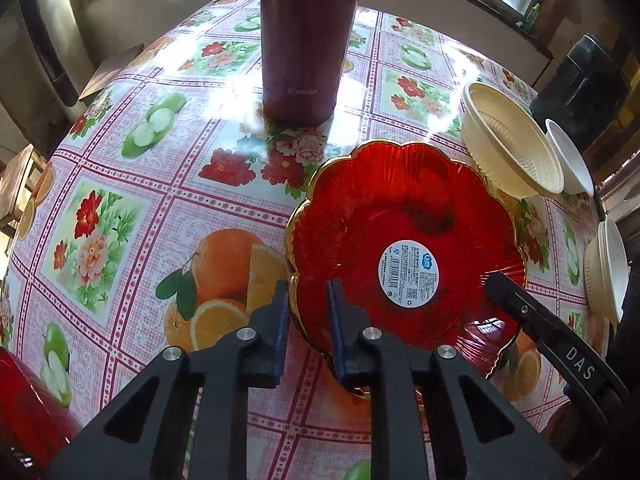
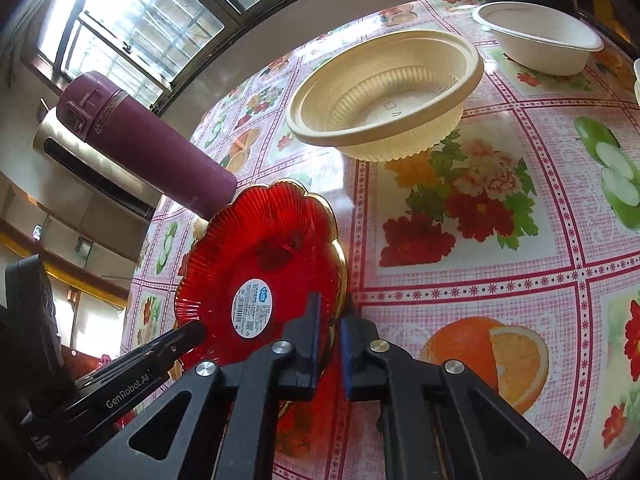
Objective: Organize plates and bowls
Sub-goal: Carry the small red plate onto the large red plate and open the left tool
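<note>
a tabletop (image 1: 168,216) under a glossy fruit-and-flower cloth fills both wrist views. a tall maroon flask (image 1: 308,40) stands upright straight ahead of the left hand-held gripper (image 1: 308,296), beyond the far rim of a red scalloped plate (image 1: 384,216) with a gold edge and a round white label near its centre. the plate lies between the two hand-held grippers: the left one is clamped on its near-left rim, one finger outside the edge and one over the red surface, while the right hand-held gripper (image 2: 330,310) is clamped on the opposite rim, the gold edge pinched between its blue pads. a cream ribbed bowl (image 2: 384,96) sits ahead of the right hand-held gripper, apart from the plate, and a white bowl (image 2: 540,40) rests just beyond it to the right. in the left view more white bowls (image 1: 608,268) show at the right edge, their count unclear.
</note>
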The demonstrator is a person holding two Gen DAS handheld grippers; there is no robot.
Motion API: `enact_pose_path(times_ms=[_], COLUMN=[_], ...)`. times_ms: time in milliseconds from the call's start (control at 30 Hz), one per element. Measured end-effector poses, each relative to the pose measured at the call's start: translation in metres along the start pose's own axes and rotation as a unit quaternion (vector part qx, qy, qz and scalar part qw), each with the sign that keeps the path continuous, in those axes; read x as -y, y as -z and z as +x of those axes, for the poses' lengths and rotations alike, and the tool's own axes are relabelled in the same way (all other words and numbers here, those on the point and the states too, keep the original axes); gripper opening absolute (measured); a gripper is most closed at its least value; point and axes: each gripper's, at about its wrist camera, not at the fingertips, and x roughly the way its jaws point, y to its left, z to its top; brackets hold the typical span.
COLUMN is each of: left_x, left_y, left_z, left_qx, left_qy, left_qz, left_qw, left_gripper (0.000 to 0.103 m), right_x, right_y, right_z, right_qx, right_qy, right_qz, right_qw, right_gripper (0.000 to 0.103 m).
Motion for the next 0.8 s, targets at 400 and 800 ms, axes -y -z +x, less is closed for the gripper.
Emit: enact_pose_path(times_ms=[400,800], left_x=[-0.057,-0.164], left_y=[0.050,0.124], left_z=[-0.094,-0.171], left_qx=[0.083,0.143], left_qy=[-0.020,-0.090], left_qz=[-0.014,-0.049], left_qw=[0.9963,0.9843], left_gripper=[0.016,0.016], right_x=[-0.071,-0.188], right_y=[0.075,0.161], right_z=[-0.059,-0.074], right_qx=[0.039,0.010], right_qy=[-0.040,-0.132], right_qz=[-0.070,-0.160], right_qw=[0.996,0.978], right_gripper=[0.011,0.012])
